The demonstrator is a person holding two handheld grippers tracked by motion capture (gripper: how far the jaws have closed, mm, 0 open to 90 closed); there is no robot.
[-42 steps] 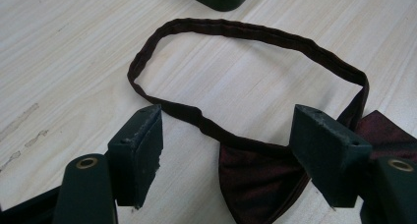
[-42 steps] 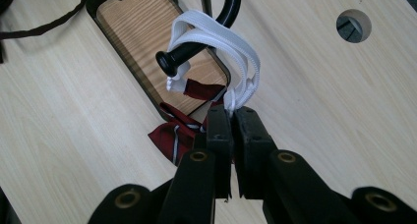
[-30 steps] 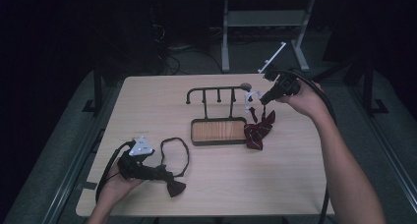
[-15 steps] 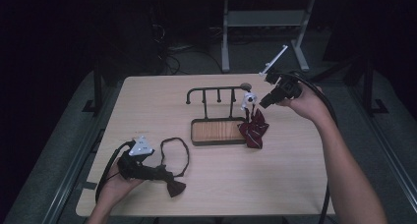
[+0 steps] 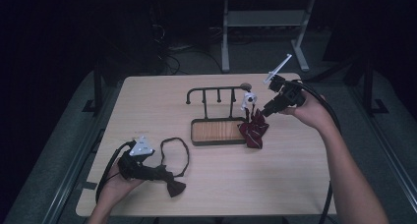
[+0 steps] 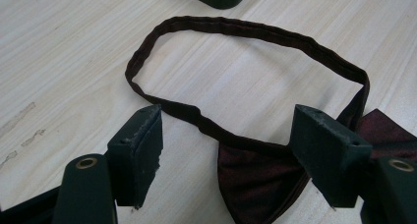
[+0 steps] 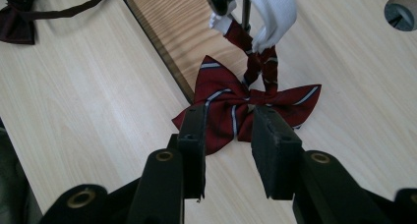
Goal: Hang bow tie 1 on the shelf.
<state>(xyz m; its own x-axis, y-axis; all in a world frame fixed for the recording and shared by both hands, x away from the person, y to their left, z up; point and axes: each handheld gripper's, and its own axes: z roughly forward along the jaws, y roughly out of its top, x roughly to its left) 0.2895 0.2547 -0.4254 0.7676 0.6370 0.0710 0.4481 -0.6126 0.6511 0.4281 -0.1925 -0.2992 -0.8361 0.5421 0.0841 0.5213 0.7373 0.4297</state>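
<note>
A red striped bow tie hangs by its white strap from the right end of a black hook rack, and its bow rests on the table beside the rack's wooden base. My right gripper hovers just over it. Its jaws have just been opening and nothing is pressed between them. At the near left, my left gripper stands wide open over a dark maroon bow tie, whose strap loop lies flat.
The light wooden table has a round cable hole behind the rack. A white metal stand is on the dark floor beyond the far edge. Cables trail from both grippers.
The right gripper's jaws have parted and let go of the red striped bow tie, which has sunk beside the rack's base. The left gripper has stayed where it was.
</note>
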